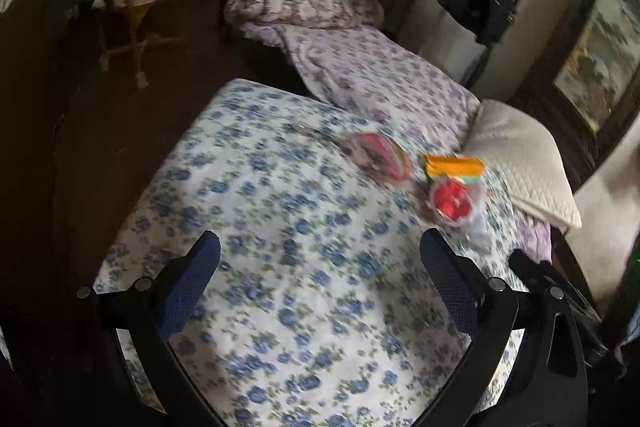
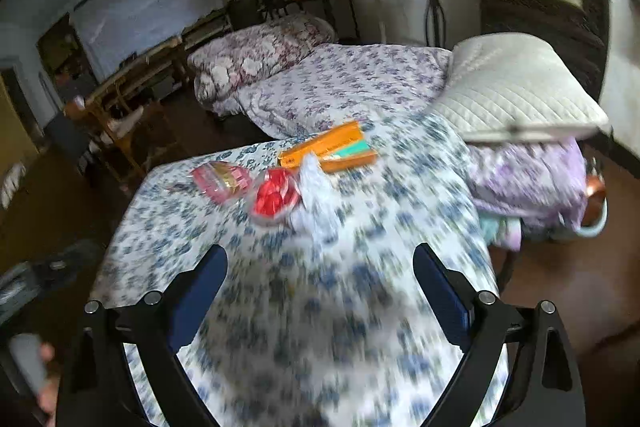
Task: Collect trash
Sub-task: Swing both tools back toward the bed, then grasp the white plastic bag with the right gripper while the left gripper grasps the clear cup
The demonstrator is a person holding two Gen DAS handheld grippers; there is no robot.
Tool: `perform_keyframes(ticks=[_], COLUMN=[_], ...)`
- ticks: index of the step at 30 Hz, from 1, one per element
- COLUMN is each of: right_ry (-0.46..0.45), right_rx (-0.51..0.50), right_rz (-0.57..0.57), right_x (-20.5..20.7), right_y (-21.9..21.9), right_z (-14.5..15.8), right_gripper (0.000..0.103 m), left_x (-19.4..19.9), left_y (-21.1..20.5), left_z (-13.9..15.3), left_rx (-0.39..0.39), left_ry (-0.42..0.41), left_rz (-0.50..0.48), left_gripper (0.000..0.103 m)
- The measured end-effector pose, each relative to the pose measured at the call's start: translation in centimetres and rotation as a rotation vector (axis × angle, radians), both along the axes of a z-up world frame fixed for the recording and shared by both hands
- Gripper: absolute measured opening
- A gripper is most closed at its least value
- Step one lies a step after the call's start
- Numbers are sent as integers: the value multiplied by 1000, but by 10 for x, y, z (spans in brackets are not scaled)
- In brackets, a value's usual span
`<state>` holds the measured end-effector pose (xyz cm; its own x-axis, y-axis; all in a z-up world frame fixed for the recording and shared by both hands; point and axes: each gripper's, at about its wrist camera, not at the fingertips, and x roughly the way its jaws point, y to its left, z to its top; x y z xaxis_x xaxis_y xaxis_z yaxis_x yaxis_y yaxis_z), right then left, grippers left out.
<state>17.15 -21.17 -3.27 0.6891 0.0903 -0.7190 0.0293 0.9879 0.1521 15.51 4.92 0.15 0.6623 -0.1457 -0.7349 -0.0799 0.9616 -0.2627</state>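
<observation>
Left tongs (image 1: 320,247) and right tongs (image 2: 320,255), both spread wide, empty.

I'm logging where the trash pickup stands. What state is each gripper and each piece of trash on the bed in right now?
left gripper: open, empty, above the sheet
right gripper: open, empty, above the sheet
red wrapper: crumpled, lying on the sheet
pink wrapper: lying on the sheet
orange packet: lying flat
white tissue: crumpled, beside the red wrapper

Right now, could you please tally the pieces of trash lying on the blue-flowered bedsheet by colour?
Pink wrapper: 1
Red wrapper: 1
Orange packet: 1
White crumpled paper: 1
Total: 4, all lying apart from both open grippers, left gripper and right gripper.
</observation>
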Motion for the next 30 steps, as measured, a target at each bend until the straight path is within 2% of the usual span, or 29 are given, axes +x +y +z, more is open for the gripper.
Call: perform_keyframes(ticks=[3,6,8,10,13,15,16,19,21,23,27,30], right_ry=[25,50,90,103,101,105,116,121,149,177,122,114], right_rx=[-77,-141,-148,-135,-152,-138,-126,-110,-81,-1,13,33], right_rz=[8,-13,-14,-12,6,20,23,11,-37,-73,-109,-111], right_x=[17,27,35,43,53,57,57,40,16,-14,-66,-73], right_y=[15,17,17,16,18,20,19,15,7,-6,-19,-26], right_z=[-11,-23,-31,-36,-43,-47,-49,-41,-32,-24,-13,-16], right_gripper=[90,82,66,58,57,22,9,9,9,9,9,9], left_x=[1,4,7,9,11,12,13,19,28,42,67,86], left_y=[7,8,6,4,-3,-10,-14,-30,-46,-72,-120,-150], left_z=[1,0,-1,-3,-4,-5,-6,-9,-10,-12,-25,-45], left_rx=[-21,-20,-28,-38,-42,-21,-6,22,33,82,147,206], left_ry=[-6,-5,2,6,9,8,5,-3,-12,-22,-17,19], left_rz=[5,6,4,-1,-19,-37,-47,-95,-142,-206,-306,-342], left_gripper=[96,96,96,96,96,96,96,96,96,96,96,96])
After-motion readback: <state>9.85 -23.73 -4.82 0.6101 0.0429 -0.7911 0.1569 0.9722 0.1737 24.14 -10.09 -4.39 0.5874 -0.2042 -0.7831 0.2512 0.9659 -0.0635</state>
